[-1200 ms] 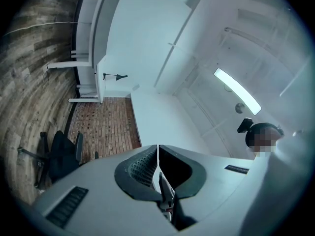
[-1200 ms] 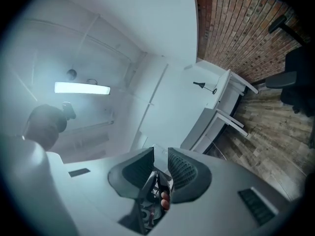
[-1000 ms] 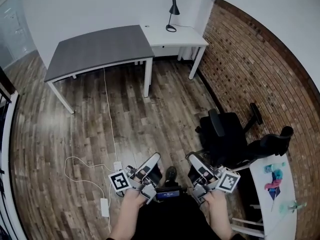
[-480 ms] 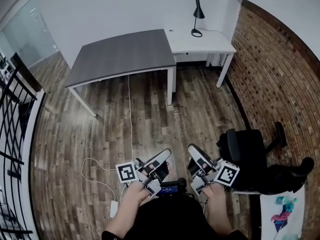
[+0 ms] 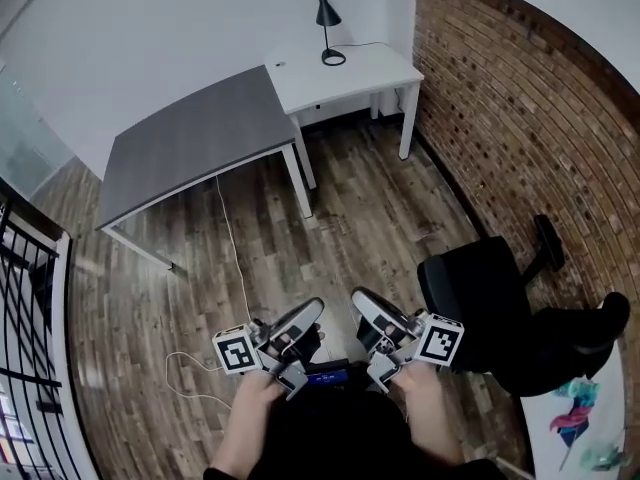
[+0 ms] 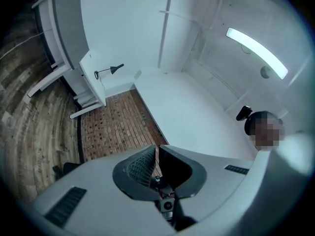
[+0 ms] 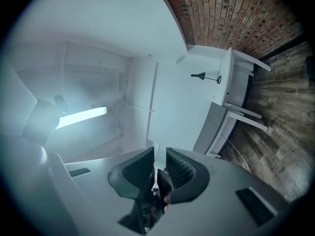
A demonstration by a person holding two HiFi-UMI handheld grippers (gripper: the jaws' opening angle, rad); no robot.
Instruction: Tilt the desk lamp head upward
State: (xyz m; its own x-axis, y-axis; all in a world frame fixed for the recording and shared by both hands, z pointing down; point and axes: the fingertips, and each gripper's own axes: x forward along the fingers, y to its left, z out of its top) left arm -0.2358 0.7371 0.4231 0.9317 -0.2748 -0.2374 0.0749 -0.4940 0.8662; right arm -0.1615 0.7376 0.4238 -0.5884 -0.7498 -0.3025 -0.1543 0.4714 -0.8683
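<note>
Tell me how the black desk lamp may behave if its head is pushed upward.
The desk lamp looks tall on a thin stem over a small round base, so a push may tip it or slide it on the smooth white desk. Its slim build suggests little weight. Whether its joint is stiff is too small to see.

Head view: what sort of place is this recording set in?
Most likely a small office or workroom. A white desk with a black desk lamp stands in the corner, a grey desk joins it, and a black office chair sits on the wood floor by the brick wall.
</note>
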